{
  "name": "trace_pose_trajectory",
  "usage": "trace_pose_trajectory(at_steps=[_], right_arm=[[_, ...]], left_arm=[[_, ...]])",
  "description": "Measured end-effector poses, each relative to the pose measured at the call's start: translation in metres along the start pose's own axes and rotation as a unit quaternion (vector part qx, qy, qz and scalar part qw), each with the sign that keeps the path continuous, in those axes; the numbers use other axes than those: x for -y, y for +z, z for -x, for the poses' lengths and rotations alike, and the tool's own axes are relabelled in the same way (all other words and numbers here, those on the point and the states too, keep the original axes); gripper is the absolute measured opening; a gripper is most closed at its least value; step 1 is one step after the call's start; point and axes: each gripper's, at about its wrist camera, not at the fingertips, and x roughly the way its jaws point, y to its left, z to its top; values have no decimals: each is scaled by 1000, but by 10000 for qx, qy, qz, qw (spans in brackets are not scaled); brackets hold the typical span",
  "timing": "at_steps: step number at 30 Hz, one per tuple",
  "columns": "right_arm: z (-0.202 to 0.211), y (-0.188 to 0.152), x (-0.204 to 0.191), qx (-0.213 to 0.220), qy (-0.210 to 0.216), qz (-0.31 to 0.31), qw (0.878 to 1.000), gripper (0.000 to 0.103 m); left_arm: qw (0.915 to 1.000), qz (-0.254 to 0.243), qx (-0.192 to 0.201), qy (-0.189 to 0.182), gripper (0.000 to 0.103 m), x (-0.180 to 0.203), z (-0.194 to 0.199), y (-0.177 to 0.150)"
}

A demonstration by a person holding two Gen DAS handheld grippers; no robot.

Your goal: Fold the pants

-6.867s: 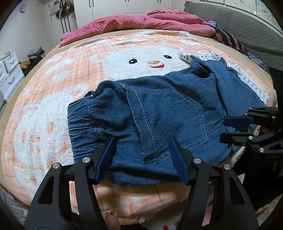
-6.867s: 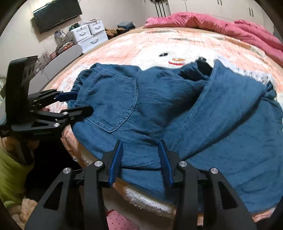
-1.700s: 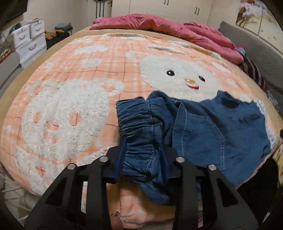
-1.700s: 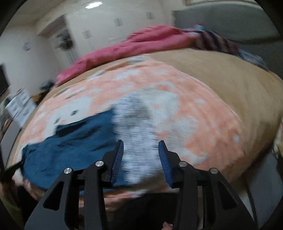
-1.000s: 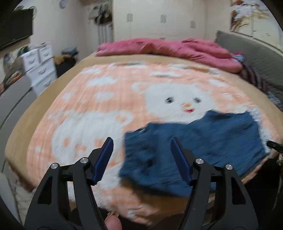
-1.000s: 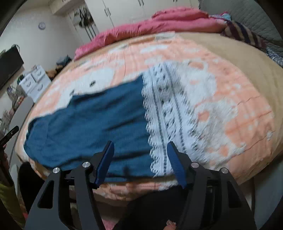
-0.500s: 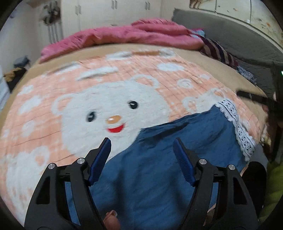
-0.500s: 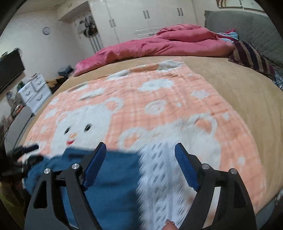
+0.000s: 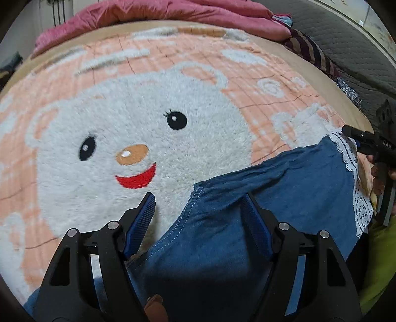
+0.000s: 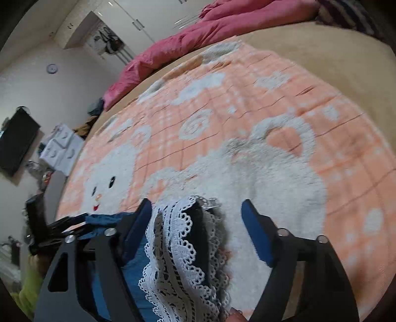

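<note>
Blue denim pants [image 9: 284,193] with white lace hems [image 9: 356,188] lie flat along the near edge of the bed. My left gripper [image 9: 199,210] is open, its jaws wide apart over the stitched crotch seam of the pants. My right gripper [image 10: 195,223] is open over the lace hem [image 10: 178,247] of the leg ends; the lace lies between its jaws, nearer the left finger. The right gripper also shows at the right edge of the left wrist view [image 9: 366,143]; the left gripper shows at the left of the right wrist view [image 10: 61,225].
The bed carries an orange and white fleece blanket [image 9: 148,104] with a bear face. A pink duvet [image 9: 173,12] lies bunched at the far side. A grey headboard [image 9: 358,49] is on the right. White drawers [image 10: 61,148] stand beyond the bed.
The pants were spread out flat from a crumpled pile. Both grippers have come down close to the pants, the left at the crotch seam, the right at the lace hem.
</note>
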Motion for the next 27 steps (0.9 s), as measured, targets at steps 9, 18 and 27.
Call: trace_pose_trajectory(at_steps=[9,18,27], right_arm=[[-15,-12,-26,-304,203,607,9975,28],[-17,-19,-28,-349,88,793,9962,28],[22,-13,-59,628,-297,1352,9884,15]], left_arm=[[9993,111,18,-350,15,0,-12,0],[9991,-32,91,-417,15,8,-9,-4],[9968,101,753,-233,3,18,21,11]])
